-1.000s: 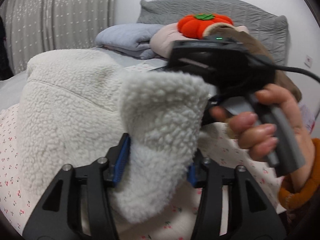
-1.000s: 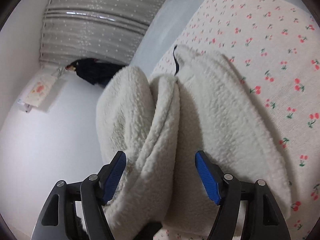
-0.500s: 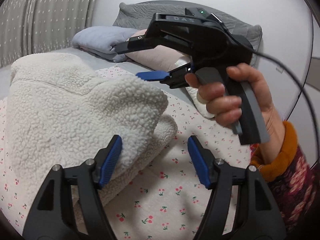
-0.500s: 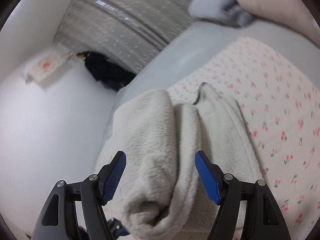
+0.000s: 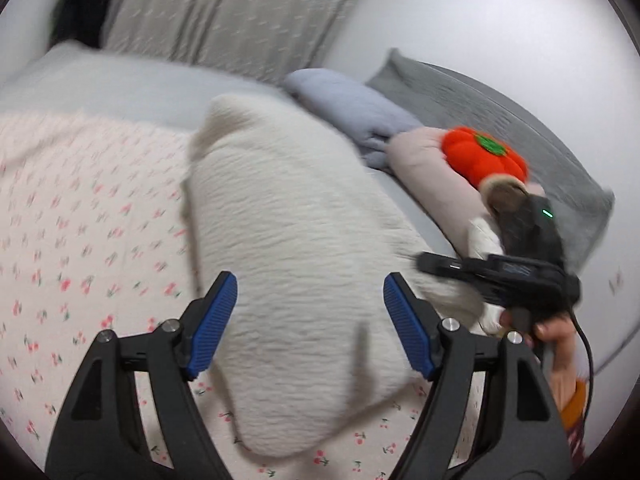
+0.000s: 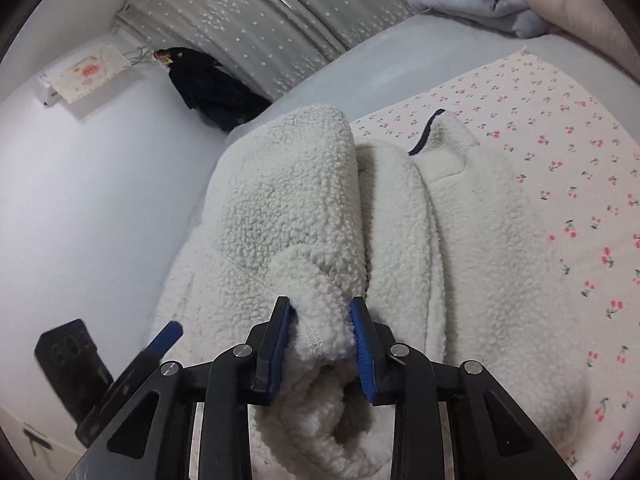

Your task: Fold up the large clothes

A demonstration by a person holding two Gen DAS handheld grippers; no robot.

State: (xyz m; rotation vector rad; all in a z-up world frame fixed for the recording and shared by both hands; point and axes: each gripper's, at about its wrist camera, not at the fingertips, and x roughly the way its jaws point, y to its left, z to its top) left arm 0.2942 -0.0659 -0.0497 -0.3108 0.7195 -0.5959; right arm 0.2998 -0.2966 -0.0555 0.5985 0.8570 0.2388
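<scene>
A cream fleece jacket [image 5: 296,240] lies bunched on the cherry-print bedsheet [image 5: 80,220]. In the left wrist view my left gripper [image 5: 310,320] hovers over it, its jaws opening wide, the blue pads clear of the fleece. In the right wrist view my right gripper [image 6: 322,344] is closing on a stitched fold of the fleece jacket [image 6: 304,216], both pads pressing into it. A dark-trimmed collar [image 6: 426,130] shows at the jacket's far end. The right gripper's body [image 5: 508,272] and the hand holding it appear at the right of the left wrist view. The left wrist view is motion-blurred.
At the head of the bed lie a folded grey-blue blanket [image 5: 348,108], a pink pillow [image 5: 428,168], an orange pumpkin plush [image 5: 484,156] and a grey quilted headboard pillow [image 5: 520,120]. A grey starred curtain [image 6: 280,16] and a dark garment [image 6: 212,88] stand by the white wall.
My left gripper let go of the fleece fold, widened and swung sideways over the jacket. My right gripper went from standing open around the fleece to clamping a fold of it.
</scene>
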